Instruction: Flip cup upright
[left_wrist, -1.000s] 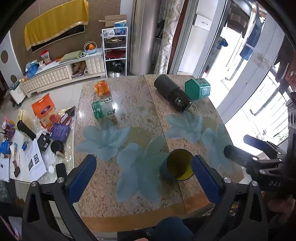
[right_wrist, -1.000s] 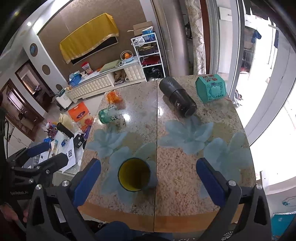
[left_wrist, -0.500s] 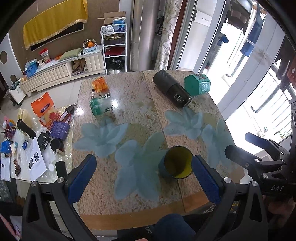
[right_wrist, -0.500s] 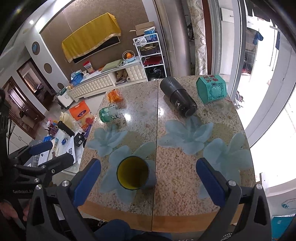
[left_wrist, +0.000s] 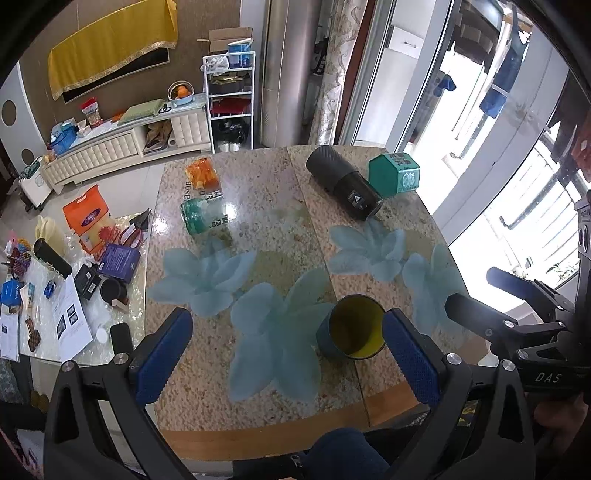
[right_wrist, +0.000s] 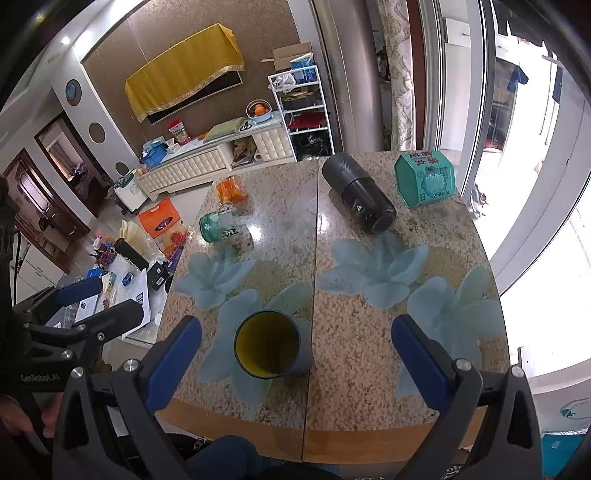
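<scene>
A dark blue cup with a yellow inside stands upright on the stone table near its front edge, mouth up; it also shows in the right wrist view. My left gripper is open and empty, held above the table, with the cup just inside its right finger. My right gripper is open and empty above the table, with the cup nearer its left finger. Each gripper shows at the side of the other's view.
A black cylinder lies on its side at the back, beside a green hexagonal box. A green can lies on its side at the left with an orange packet behind it. A cluttered low table stands left.
Both grippers have risen and drawn back a little from the table, staying open. The cup has not moved.
</scene>
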